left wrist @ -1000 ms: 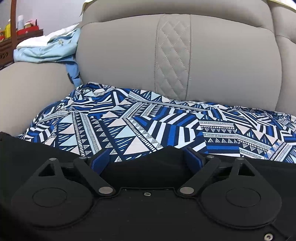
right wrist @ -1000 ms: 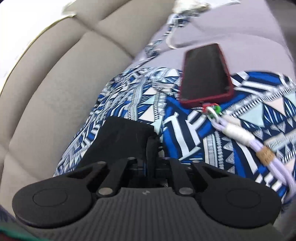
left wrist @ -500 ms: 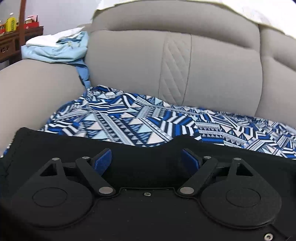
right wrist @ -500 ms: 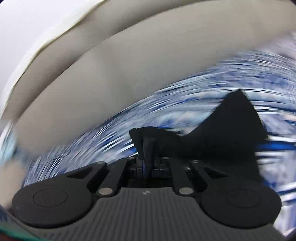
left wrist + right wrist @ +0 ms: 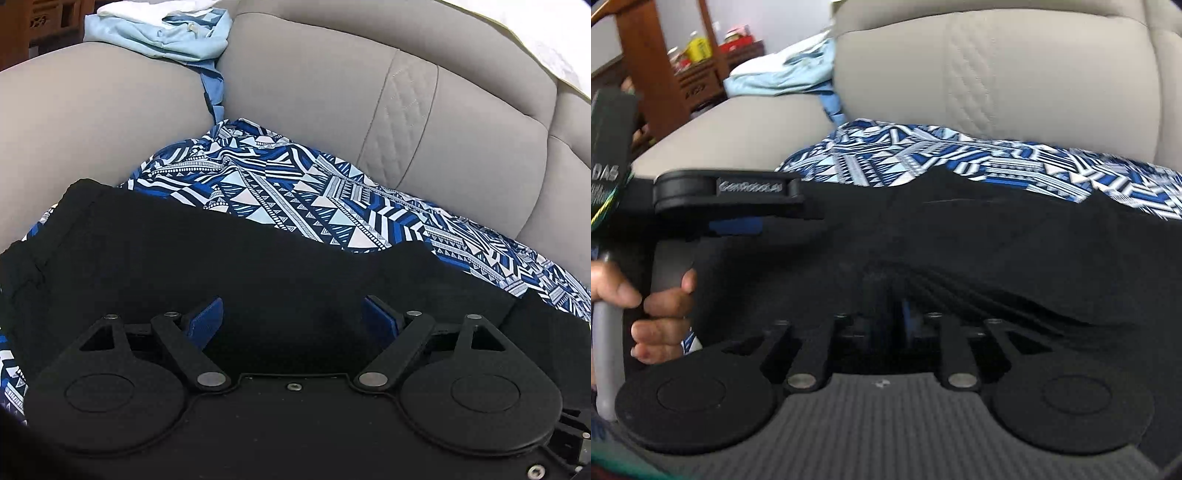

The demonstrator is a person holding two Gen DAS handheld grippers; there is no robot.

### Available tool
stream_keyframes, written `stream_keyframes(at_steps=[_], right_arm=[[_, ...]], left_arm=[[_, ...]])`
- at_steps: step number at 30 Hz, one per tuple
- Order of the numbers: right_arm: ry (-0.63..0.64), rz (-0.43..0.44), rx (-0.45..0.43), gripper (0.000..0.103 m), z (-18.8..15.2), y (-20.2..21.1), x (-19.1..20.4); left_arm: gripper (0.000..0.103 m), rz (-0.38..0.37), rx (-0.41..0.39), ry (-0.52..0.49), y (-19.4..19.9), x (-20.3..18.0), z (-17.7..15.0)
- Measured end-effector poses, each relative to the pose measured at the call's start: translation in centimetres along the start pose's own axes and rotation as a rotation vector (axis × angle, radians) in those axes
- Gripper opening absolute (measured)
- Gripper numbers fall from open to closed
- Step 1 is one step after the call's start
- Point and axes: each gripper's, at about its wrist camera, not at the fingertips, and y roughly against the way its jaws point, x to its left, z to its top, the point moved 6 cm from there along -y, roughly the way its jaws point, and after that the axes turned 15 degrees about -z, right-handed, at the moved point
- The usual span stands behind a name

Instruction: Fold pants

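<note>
Behind black pants (image 5: 258, 258): patterned cloth (image 5: 295, 199), light-blue garment (image 5: 177, 33) on armrest

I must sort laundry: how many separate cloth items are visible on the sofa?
3: black pants in front, patterned cloth beneath them, light blue garment on the armrest. More may be hidden.

A grey sofa (image 5: 314, 96) stood ahead of my claw, a patterned blue cloth (image 5: 295, 206) over its seat. Pale blue clothes (image 5: 166, 33) lay up to my left on its armrest.
</note>
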Motion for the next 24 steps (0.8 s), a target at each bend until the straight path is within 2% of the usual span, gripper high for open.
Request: stream_keyframes(at_steps=[1, 2, 3, 7, 9, 12, 15, 18, 22, 24], right_arm=[[0.022, 0.009, -0.009, 0.041, -0.3, 0.2, 0.4], [0.046, 0.020, -0.015, 0.050, -0.4, 0.4, 0.7], [0.064, 0.030, -0.016, 0.065, -0.4, 0.6, 0.6], [0.103, 0.085, -0.018, 0.074, -1.3, 1.7, 1.2], [0.134, 0.105, -0.038, 0.084, -1.3, 2.6, 1.5], [0.164, 0.150, -0.074, 0.090, -1.8, 5.2, 0.1], [0.130, 0.145, -0.111, 0.093, -2.3, 7.8, -3.3], [0.030, 0.057, -0.154, 0.098, -2.6, 9.8, -8.1], [-0.179, -0.154, -0.167, 0.099, -4.3, 11.7, -15.6], [-0.246, -0.246, -0.159, 0.099, -5.0, 11.8, -18.0]], left_arm=[[0.082, -0.006, 0.003, -0.006, 0.1, -0.1, 0.1], [0.082, -0.015, 0.005, -0.013, 0.2, -0.2, 0.2], [0.082, -0.024, 0.006, -0.020, 0.2, -0.4, 0.3], [0.082, -0.062, -0.004, -0.069, 0.4, -2.0, 0.7], [0.082, -0.081, -0.004, -0.101, 0.4, -3.1, 0.8], [0.082, -0.119, 0.003, -0.168, 0.4, -5.2, 0.2], [0.082, -0.153, 0.010, -0.262, 0.5, -7.4, -0.9], [0.083, -0.188, 0.020, -0.363, 0.4, -9.7, -2.6], [0.083, -0.231, 0.066, -0.470, -0.8, -12.6, -5.5], [0.083, -0.232, 0.082, -0.520, -1.5, -13.9, -6.8]])
